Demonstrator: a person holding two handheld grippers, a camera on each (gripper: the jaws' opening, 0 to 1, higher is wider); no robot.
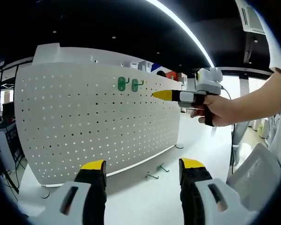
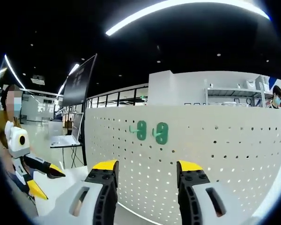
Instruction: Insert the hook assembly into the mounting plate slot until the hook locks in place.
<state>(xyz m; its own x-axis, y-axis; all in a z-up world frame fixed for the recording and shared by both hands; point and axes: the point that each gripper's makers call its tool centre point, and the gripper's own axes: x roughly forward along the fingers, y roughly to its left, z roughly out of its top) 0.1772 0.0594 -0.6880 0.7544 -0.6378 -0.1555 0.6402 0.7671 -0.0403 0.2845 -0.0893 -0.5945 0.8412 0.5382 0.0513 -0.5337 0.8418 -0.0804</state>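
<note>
Two green hooks [image 1: 130,84] are hanging side by side on the white pegboard [image 1: 84,126]. Two more hooks [image 1: 157,171] are lying on the desk [image 1: 145,197]. Left gripper [image 1: 143,168] and right gripper [image 2: 147,169] are both gaping wide, holding nothing.

Two green hooks [image 1: 130,84] hang side by side high on the upright white pegboard [image 1: 84,122]; two more green hooks [image 1: 157,171] lie on the white counter [image 1: 196,145] at its foot.
</note>
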